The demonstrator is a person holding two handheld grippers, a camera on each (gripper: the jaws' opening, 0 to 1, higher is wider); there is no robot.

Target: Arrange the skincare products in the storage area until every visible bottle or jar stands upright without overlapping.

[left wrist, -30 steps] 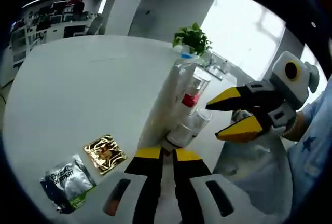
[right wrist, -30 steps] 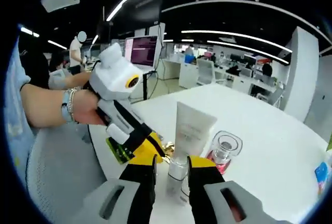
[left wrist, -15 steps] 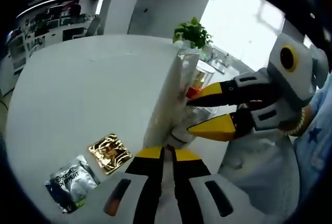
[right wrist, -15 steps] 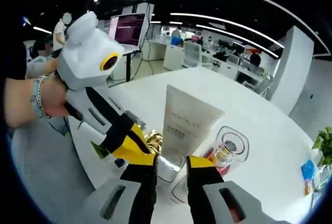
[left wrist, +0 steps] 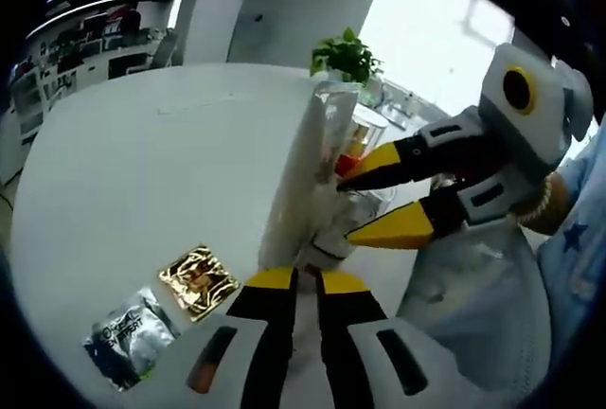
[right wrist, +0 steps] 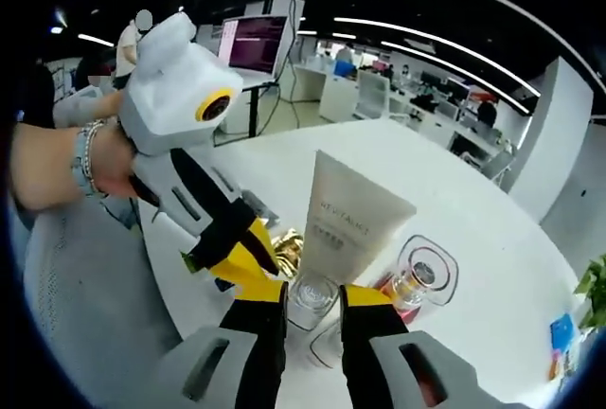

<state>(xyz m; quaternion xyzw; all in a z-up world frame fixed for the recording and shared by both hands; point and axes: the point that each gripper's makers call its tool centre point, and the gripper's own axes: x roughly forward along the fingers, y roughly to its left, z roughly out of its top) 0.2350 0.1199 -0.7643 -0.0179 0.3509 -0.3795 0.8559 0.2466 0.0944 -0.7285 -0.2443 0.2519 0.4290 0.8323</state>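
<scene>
the tube [right wrist: 348, 227] stands cap-down near the table [left wrist: 142, 163] edge, its cap hidden behind both sets of jaws; the left gripper [left wrist: 305, 281] looks clenched on that cap, though contact is hard to make out; the right gripper [right wrist: 313, 293] is released, jaws flanking the cap; a pink-filled bottle [right wrist: 417, 275] stands just beside; gold sachet [left wrist: 196, 280] and silver sachet [left wrist: 125, 333] lie flat.
</scene>
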